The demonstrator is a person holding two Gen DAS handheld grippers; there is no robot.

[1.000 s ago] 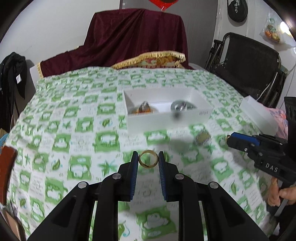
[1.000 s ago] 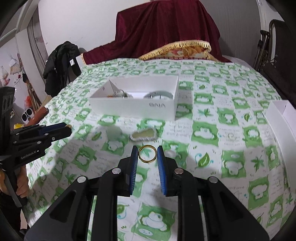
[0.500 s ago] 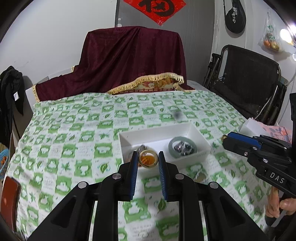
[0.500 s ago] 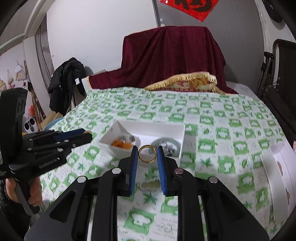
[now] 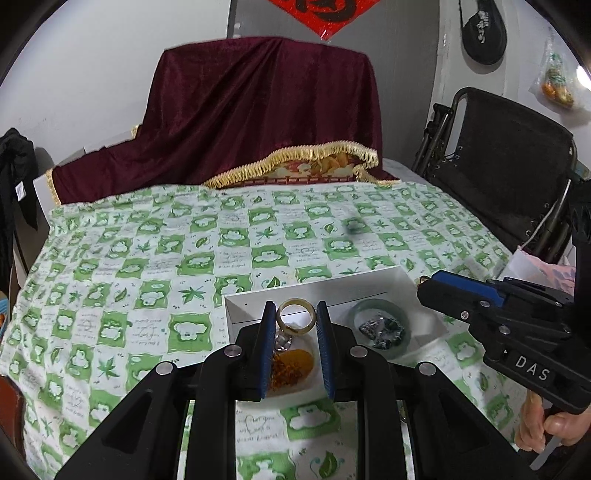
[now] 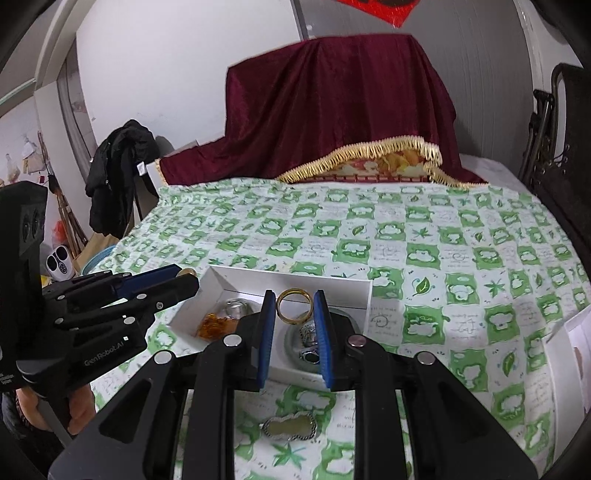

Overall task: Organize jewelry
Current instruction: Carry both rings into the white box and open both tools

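The right hand-held gripper (image 5: 432, 286) reads "DAS"; the left hand-held gripper (image 6: 184, 277) reads "Gen Robot.AI".

Place: we read this as a lived-in home room | table (image 5: 122, 258) under a green-and-white patterned cloth | maroon fringed drape (image 5: 258, 122) over furniture at the wall | black folding chair (image 5: 509, 177) | dark jacket (image 6: 118, 177) hanging | red paper decoration (image 5: 325, 14) on the wall

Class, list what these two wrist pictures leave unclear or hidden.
- Left wrist view: the white box's near wall, hidden by the left gripper.
- Right wrist view: the green bangle and the pieces inside it, mostly behind the right gripper.
- Right wrist view: the white lid, cut off by the edge.
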